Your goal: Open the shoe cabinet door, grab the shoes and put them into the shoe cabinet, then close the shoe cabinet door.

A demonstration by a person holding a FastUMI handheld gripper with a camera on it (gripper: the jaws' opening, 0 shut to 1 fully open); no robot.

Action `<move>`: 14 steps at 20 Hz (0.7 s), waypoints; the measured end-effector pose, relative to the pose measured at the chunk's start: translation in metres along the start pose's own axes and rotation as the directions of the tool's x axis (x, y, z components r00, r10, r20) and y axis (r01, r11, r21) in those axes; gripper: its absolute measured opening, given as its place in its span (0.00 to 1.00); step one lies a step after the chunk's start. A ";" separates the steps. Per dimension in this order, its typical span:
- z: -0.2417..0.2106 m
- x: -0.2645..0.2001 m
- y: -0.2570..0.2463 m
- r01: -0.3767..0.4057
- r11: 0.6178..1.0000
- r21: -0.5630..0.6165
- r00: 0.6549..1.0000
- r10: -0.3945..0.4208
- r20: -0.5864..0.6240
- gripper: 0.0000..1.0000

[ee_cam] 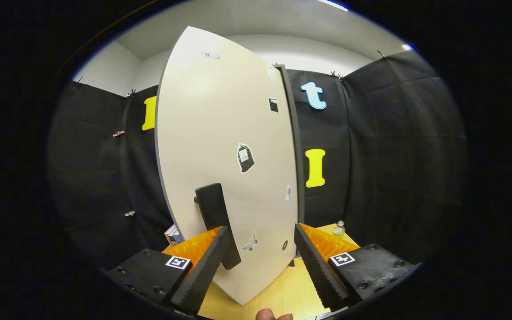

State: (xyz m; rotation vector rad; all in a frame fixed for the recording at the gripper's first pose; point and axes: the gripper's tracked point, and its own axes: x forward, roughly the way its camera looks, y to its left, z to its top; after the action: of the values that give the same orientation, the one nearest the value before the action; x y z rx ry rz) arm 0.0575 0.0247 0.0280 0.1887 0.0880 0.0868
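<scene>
The gripper [260,260] had its jaws spread wide around the shoe cabinet door [220,146], near its handle [217,224], probably lining up to swing it.

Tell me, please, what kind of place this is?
Probably a recording booth, not a home: black cloth walls hang from clips, and a pale cabinet door with stickers stands on a light wooden floor. The hand-held gripper is open before the door's black handle.

Cream cabinet door [220,146], black handle [217,224]
</scene>
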 end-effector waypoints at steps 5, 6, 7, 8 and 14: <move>0.005 0.015 0.031 -0.035 0.999 -0.032 0.999 0.035 0.019 0.98; 0.006 0.015 0.032 -0.036 0.999 -0.026 0.999 0.037 0.022 0.98; 0.006 0.015 0.031 -0.033 0.999 -0.023 0.999 0.034 0.023 0.98; 0.007 0.016 0.028 -0.029 0.999 -0.025 0.999 0.029 0.024 0.97; 0.009 0.013 0.003 0.017 1.000 -0.016 0.999 -0.016 0.032 0.98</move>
State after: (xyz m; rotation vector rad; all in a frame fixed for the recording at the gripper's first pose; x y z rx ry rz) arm 0.0713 0.0271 0.0367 0.1731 0.0570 0.0683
